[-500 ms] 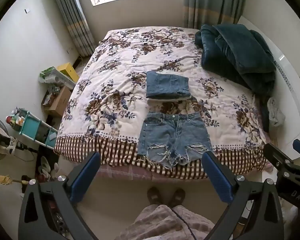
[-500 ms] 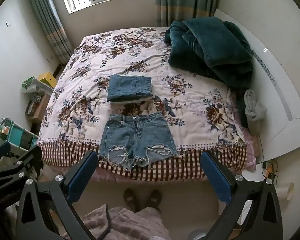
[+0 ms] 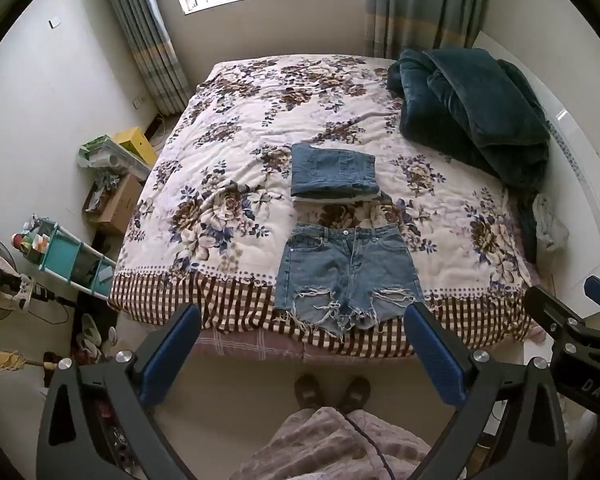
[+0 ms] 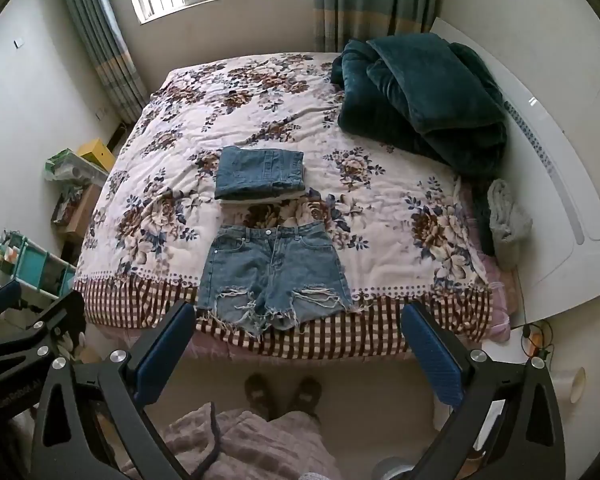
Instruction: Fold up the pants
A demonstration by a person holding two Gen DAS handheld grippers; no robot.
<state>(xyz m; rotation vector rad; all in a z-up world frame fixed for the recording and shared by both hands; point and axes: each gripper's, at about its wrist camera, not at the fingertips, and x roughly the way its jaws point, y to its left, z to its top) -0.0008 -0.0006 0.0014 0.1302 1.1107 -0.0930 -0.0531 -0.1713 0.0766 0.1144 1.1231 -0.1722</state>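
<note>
Frayed denim shorts lie flat and unfolded at the near edge of the floral bed, waistband away from me; they also show in the right wrist view. A folded pile of denim sits just beyond them, also seen in the right wrist view. My left gripper is open and empty, held in the air short of the bed's near edge. My right gripper is open and empty at the same height. Each gripper shows at the edge of the other's view.
A dark teal blanket is heaped at the bed's far right. A white headboard runs along the right. Boxes and a teal shelf stand on the floor left of the bed. The person's feet are below.
</note>
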